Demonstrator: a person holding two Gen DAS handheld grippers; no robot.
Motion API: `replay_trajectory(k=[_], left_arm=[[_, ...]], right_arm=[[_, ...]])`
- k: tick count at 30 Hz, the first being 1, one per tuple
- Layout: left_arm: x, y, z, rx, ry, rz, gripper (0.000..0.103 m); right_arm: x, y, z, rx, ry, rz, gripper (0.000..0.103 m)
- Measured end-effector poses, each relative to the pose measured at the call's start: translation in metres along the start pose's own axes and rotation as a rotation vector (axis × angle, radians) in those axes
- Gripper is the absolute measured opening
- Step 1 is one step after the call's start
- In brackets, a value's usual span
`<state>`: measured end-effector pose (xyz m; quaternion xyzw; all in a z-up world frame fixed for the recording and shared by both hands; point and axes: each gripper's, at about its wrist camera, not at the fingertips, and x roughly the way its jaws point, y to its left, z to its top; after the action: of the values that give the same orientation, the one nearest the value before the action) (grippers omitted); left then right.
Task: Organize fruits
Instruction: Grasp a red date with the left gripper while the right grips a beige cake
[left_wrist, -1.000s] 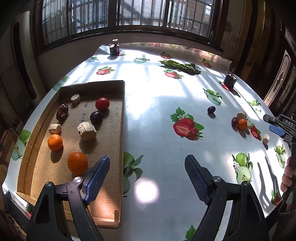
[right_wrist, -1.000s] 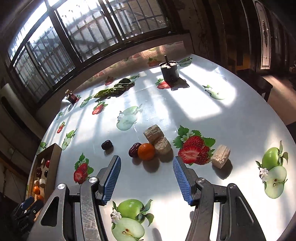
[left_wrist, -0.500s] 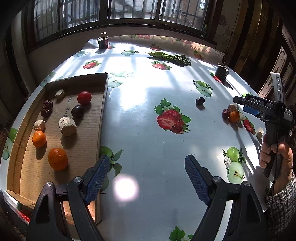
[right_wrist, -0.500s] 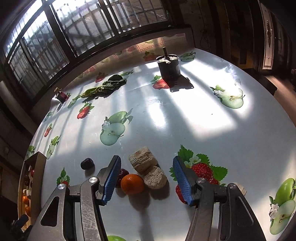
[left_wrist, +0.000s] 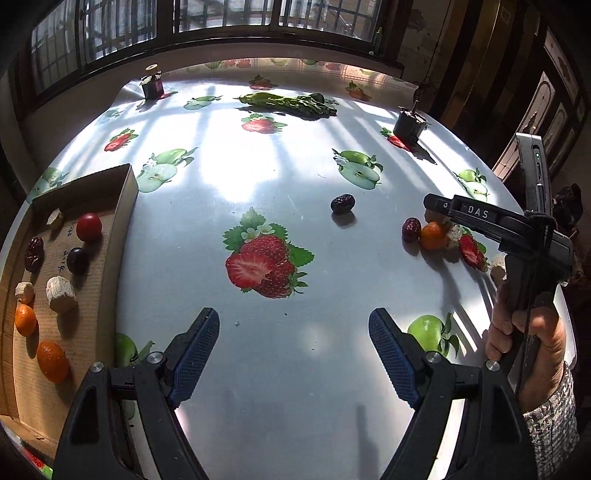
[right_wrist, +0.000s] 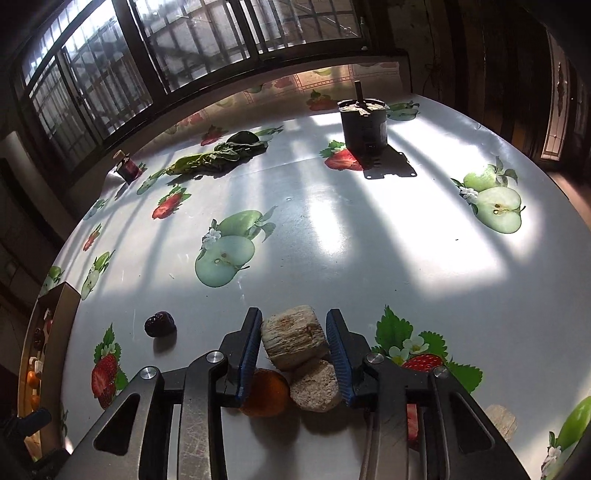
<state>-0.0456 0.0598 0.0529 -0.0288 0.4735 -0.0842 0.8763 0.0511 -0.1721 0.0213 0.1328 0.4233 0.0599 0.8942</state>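
Note:
In the right wrist view my right gripper (right_wrist: 294, 332) is low over a small pile of food, its jaws closing, and both blue pads touch the sides of a ribbed beige chunk (right_wrist: 293, 341). Under the fingers lie a second beige chunk (right_wrist: 314, 384) and an orange (right_wrist: 266, 393). A dark date (right_wrist: 159, 324) sits apart to the left. My left gripper (left_wrist: 293, 339) hangs open over bare tablecloth with nothing between its fingers. At the left is the cardboard tray (left_wrist: 122, 206), holding two oranges (left_wrist: 52, 361), a red fruit (left_wrist: 88, 227), a dark plum (left_wrist: 77, 260), a date (left_wrist: 34, 253) and beige chunks (left_wrist: 61, 295).
A dark pot (right_wrist: 364, 123), leafy greens (right_wrist: 218, 155) and a small jar (right_wrist: 127, 166) stand along the far side by the window. Another beige chunk (right_wrist: 500, 421) lies near the right edge. A person's hand (left_wrist: 524, 332) holds the right tool.
My right gripper came forward and down over the pile, and its jaws narrowed onto the beige chunk. My left gripper slid right, away from the tray, still open.

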Motion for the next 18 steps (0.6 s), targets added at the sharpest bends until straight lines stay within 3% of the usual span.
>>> replay_trajectory(k=[6, 10, 14, 18], left_arm=[[0.036, -0.053, 0.018, 0.116, 0.014, -0.032, 0.082], [0.059, -0.072, 0.040, 0.174, 0.000, -0.039, 0.082], [0.063, -0.057, 0.068, 0.117, -0.079, -0.034, 0.082], [0.082, -0.039, 0.085, 0.087, -0.084, 0.025, 0.082]], right_arm=[[-0.025, -0.022, 0.009, 0.077, -0.061, 0.048, 0.038], [-0.027, -0.036, 0.013, 0.135, -0.056, 0.070, 0.038], [-0.024, -0.040, 0.013, 0.157, -0.040, 0.083, 0.038], [-0.022, -0.035, 0.014, 0.138, -0.040, 0.090, 0.039]])
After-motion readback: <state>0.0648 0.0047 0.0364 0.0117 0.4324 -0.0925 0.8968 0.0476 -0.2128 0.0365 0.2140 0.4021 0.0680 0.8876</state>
